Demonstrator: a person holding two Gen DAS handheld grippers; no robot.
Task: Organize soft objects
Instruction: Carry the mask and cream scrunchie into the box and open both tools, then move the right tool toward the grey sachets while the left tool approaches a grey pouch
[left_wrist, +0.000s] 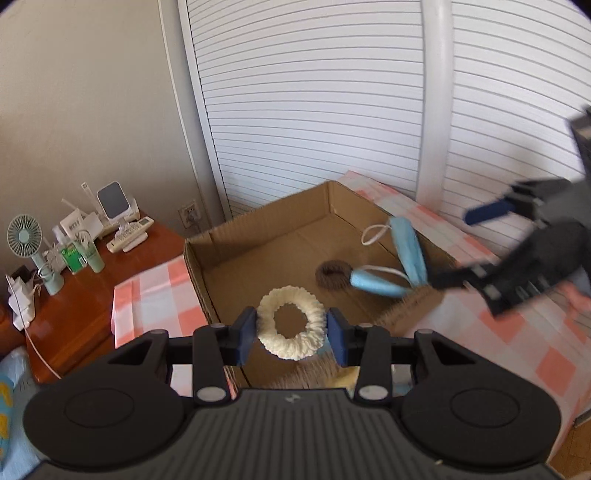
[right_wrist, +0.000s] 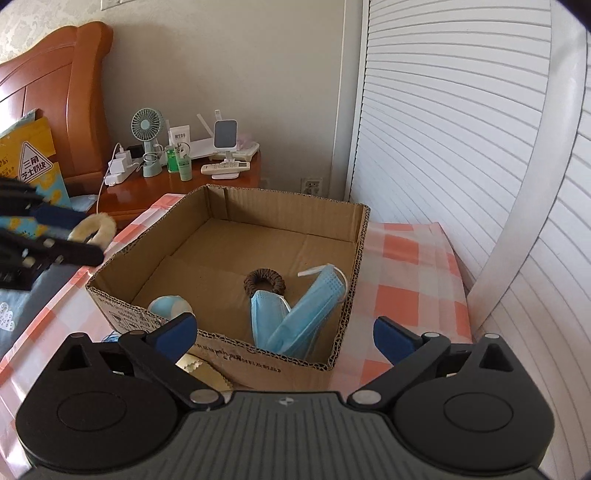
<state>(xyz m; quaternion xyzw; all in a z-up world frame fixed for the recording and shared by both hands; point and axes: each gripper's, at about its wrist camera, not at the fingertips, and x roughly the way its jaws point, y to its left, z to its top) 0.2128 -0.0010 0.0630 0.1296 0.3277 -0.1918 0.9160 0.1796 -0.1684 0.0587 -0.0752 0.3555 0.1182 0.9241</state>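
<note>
At left, the left claw pinches a cream scrunchie between its blue pads above the near edge of a cardboard box. Inside lie a brown scrunchie and two blue face masks. At right, the right claw hangs wide open, empty, over the checkered surface.

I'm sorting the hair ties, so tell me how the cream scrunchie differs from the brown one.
The cream scrunchie is pale, fluffy and the bigger ring; the brown scrunchie is dark and smaller. The cream one is held in the air, clamped in the left gripper; the brown one lies on the floor of the cardboard box, a blue face mask overlapping its edge. Both are soft fabric rings.
</note>
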